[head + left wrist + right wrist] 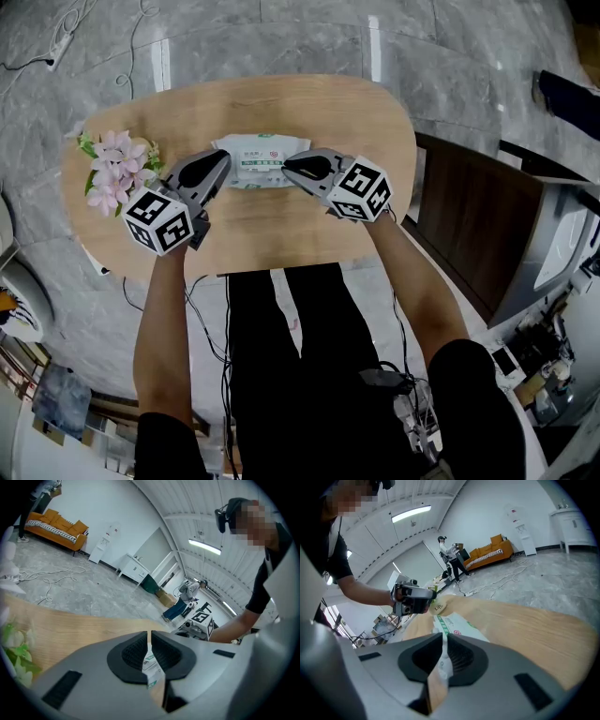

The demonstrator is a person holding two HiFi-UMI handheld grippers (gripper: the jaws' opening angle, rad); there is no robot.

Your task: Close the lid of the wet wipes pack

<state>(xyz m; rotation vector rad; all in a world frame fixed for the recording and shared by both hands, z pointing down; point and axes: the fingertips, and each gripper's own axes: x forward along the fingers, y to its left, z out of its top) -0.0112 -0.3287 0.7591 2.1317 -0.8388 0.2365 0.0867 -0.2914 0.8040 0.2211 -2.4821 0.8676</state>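
Note:
A white wet wipes pack [258, 159] with green print lies flat on the oval wooden table [281, 234], towards its far side. My left gripper [223, 161] is shut, its tips at the pack's left end. My right gripper [287, 167] is also shut, with its tips over the right half of the pack. In the left gripper view the pack [151, 663] shows only as a sliver through the slit between the jaws [150, 634]. The right gripper view has the pack [457, 623] just beyond the closed jaws [443, 637]. How the lid stands is hidden under the grippers.
A bunch of pink flowers [117, 169] with green leaves lies at the table's left end, close to my left gripper. The table's near edge [272, 270] is right in front of the person's legs. Cables trail over the grey floor [281, 37].

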